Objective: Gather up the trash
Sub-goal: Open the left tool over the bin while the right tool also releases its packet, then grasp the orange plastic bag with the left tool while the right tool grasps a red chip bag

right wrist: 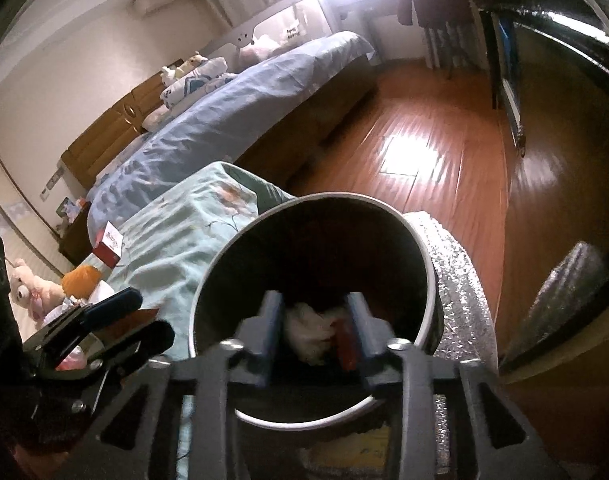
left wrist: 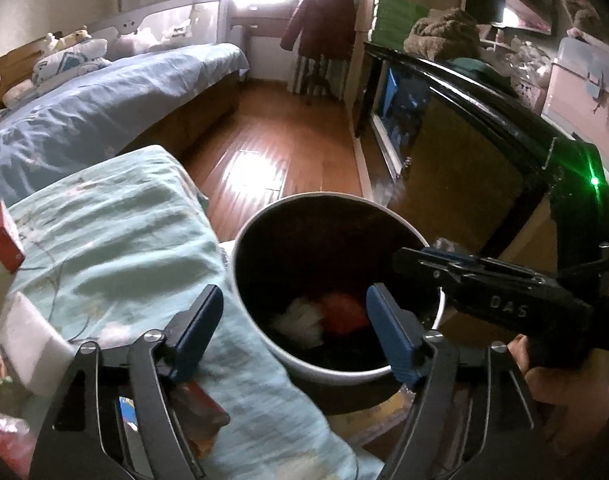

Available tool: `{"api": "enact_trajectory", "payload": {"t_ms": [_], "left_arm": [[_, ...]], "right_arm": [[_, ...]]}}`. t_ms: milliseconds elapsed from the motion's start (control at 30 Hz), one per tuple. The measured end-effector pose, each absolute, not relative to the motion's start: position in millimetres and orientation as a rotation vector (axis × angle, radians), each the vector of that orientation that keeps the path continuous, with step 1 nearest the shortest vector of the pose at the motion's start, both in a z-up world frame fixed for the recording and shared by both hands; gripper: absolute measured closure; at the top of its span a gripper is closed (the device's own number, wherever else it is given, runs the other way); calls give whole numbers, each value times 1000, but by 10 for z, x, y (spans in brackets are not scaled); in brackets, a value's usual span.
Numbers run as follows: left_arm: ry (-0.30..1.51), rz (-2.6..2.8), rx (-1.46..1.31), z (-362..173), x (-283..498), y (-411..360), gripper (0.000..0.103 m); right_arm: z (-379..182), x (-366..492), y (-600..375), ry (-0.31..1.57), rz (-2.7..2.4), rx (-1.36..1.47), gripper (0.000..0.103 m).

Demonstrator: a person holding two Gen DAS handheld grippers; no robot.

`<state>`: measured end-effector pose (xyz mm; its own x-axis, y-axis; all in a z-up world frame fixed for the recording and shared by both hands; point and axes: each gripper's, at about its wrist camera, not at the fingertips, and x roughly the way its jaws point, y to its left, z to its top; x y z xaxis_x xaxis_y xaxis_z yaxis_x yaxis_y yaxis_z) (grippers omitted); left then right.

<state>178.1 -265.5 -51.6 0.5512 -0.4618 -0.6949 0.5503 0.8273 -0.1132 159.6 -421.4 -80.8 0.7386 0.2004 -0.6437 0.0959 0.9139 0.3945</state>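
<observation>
The right gripper [right wrist: 314, 332] hangs over the mouth of the round white-rimmed trash bin [right wrist: 424, 264], its blue-padded jaws parted with nothing between them; the placement suggests a drop into the bin, since crumpled white paper [right wrist: 308, 334] and a red scrap [right wrist: 346, 346] lie on the dark bottom directly below. In the left wrist view the right tool reaches in over the bin's far rim, and raised letters on its black body read roughly "DAS". The left gripper [left wrist: 294, 334] is spread wide and empty, poised above the near rim where the bin [left wrist: 340, 374] meets a pale green floral cloth [left wrist: 116, 240], probably waiting for the next pickup. Likely candidates sit on that cloth: a small red-and-white carton [right wrist: 109, 245] whose printing is too small to read, and a brownish wrapper [left wrist: 200, 408] under the left jaw. Beyond lie a blue-covered bed [left wrist: 104, 92] and a wooden floor [left wrist: 264, 152].
</observation>
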Motion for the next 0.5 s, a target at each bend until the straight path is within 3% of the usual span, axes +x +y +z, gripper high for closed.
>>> {"api": "enact_trajectory", "payload": {"t_ms": [233, 500], "left_arm": [[756, -557, 71, -449, 1604, -2279, 26], [733, -494, 32, -422, 1335, -1831, 25]], "right_arm": [[-779, 1449, -4089, 718, 74, 432, 37], [-775, 1292, -3776, 718, 136, 452, 32]]}}
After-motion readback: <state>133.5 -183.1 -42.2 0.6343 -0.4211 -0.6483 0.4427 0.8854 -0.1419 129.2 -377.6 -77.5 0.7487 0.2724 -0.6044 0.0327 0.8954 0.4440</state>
